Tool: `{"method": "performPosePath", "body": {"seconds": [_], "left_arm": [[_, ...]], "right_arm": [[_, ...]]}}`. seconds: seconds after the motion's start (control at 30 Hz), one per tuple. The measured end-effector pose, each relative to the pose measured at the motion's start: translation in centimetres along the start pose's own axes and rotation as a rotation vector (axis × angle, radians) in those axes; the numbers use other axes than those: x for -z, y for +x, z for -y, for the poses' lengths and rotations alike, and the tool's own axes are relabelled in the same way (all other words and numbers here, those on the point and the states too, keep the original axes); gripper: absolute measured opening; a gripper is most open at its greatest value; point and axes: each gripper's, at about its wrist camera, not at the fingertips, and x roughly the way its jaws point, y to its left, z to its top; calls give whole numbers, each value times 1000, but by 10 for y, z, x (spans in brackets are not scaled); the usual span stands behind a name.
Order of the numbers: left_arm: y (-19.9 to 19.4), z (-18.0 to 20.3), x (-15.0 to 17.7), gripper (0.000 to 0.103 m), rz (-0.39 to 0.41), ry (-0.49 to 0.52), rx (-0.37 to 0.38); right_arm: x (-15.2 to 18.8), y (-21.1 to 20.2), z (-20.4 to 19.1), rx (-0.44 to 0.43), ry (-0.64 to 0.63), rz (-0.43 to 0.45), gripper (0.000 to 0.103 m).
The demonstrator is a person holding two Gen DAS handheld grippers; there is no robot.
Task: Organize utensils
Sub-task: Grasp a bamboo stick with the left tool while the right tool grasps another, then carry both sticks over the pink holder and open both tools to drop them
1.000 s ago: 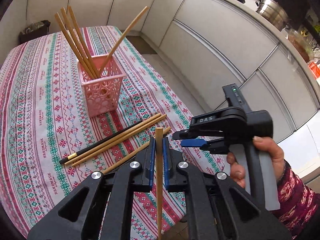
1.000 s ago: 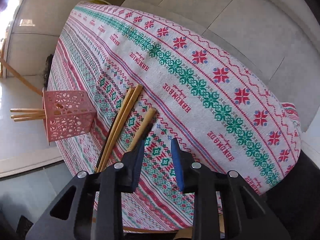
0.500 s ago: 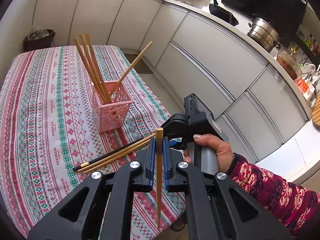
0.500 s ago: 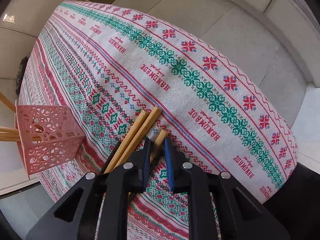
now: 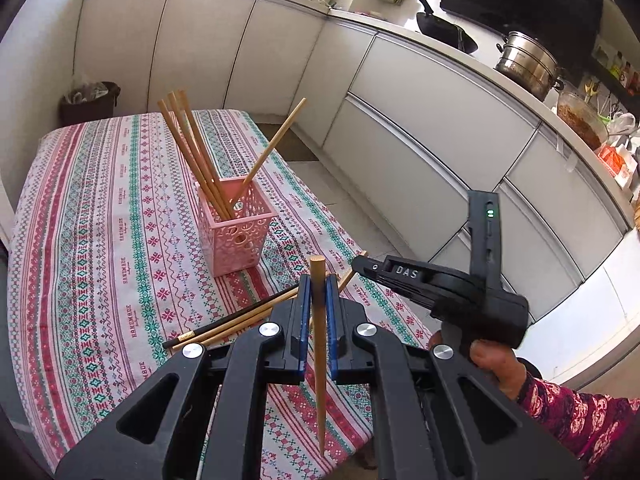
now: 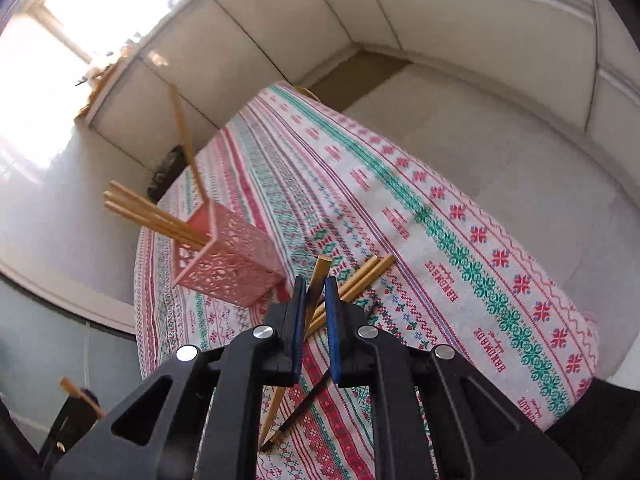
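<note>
My left gripper (image 5: 316,300) is clenched on a slim, tapered bamboo chopstick (image 5: 318,344), held near its thick end with the thin tip hanging down towards me. My right gripper (image 6: 312,300) has its blue pads pinched on a second light wooden chopstick (image 6: 317,280), raised off the red-and-green patterned cloth covering the counter (image 5: 100,240). Three or so more lie loose beside it, one of them black with a gold band (image 5: 224,320), close to the near right edge of the counter. The pink perforated plastic basket (image 5: 236,232) stands just beyond them with four chopsticks already leaning in it.

These sticks look light, stiff and smooth, so I judge they could pivot or slide in the pads; a hold nearer the middle would steady them. The basket seems light too and may tip if a stick catches its rim. There is open room above the basket, but the leaning sticks crowd its mouth on the left.
</note>
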Motion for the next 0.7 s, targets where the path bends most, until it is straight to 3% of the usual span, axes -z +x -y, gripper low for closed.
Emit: {"method": "performPosePath", "body": {"seconds": [0.23,0.4,0.7], "left_arm": [[-26,20,7,7,56,10,-29],[-53,31,0,7,99,10,-58],[-96,49,-50,7,222,78,-121]], "right_arm": [[15,-70,-32,-95,-245,206,9],[16,-111,-43,-142,-295,236,8],[-23,-165,-60,-169,-326,318,8]]}}
